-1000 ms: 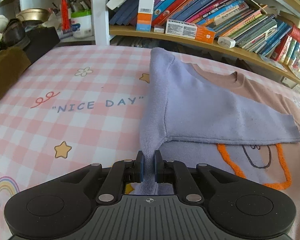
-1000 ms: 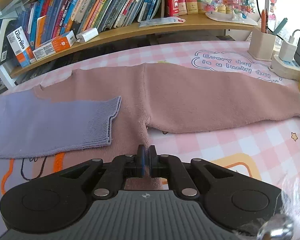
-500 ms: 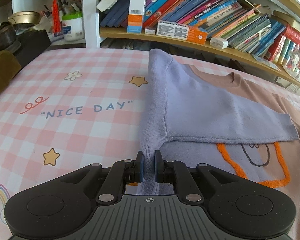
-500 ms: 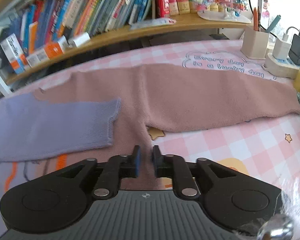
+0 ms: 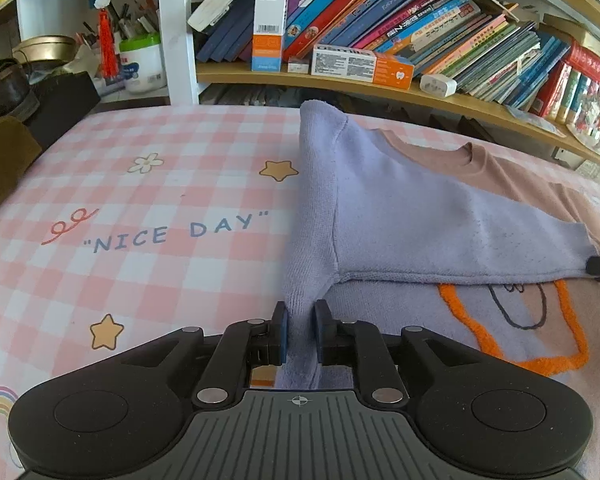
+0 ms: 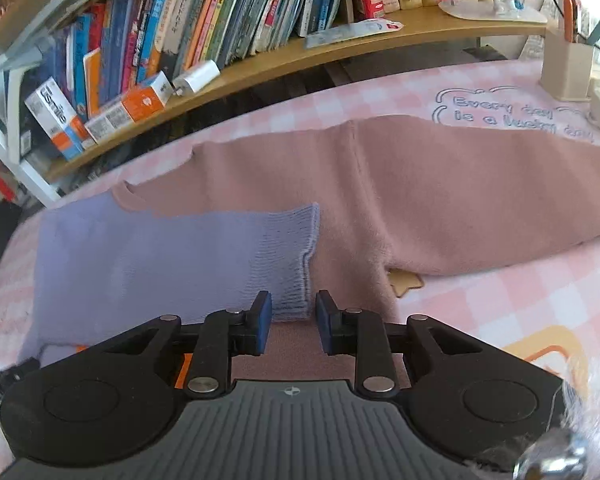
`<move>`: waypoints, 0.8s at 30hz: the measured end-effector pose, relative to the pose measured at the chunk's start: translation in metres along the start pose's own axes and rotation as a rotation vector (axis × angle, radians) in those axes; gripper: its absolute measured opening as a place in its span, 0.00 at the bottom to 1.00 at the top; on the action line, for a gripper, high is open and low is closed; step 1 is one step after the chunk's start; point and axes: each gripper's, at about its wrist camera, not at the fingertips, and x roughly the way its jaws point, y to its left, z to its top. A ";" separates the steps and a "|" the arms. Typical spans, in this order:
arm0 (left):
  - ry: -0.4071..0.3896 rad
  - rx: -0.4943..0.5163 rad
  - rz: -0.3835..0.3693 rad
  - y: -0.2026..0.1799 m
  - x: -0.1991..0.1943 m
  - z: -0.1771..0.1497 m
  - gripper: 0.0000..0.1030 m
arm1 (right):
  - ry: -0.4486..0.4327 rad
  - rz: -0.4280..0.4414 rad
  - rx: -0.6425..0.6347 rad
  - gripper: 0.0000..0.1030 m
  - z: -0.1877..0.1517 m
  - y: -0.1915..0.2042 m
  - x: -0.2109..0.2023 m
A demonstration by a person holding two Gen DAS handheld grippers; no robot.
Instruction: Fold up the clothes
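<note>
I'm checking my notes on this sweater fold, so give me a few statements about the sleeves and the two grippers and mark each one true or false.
1. The lilac sleeve is folded across the sweater's chest. True.
2. The pink sleeve is folded in too. False: it lies stretched out over the checked tablecloth.
3. Lilac fabric stands between the fingers of the left gripper. True; its jaws have just been opening.
4. The right gripper clamps the pink sleeve. False: its jaws are apart, hovering by the lilac cuff.
5. The tablecloth reads "NICE DAY". True.
</note>
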 end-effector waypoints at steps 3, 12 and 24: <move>-0.018 -0.013 -0.010 0.004 -0.015 -0.003 0.17 | 0.015 0.021 -0.008 0.05 0.002 0.004 0.004; -0.055 -0.080 -0.114 0.017 -0.068 -0.033 0.18 | -0.066 0.161 -0.036 0.05 0.022 0.057 -0.020; -0.130 -0.064 -0.125 0.078 -0.126 -0.051 0.18 | -0.025 0.468 -0.211 0.05 0.013 0.259 -0.013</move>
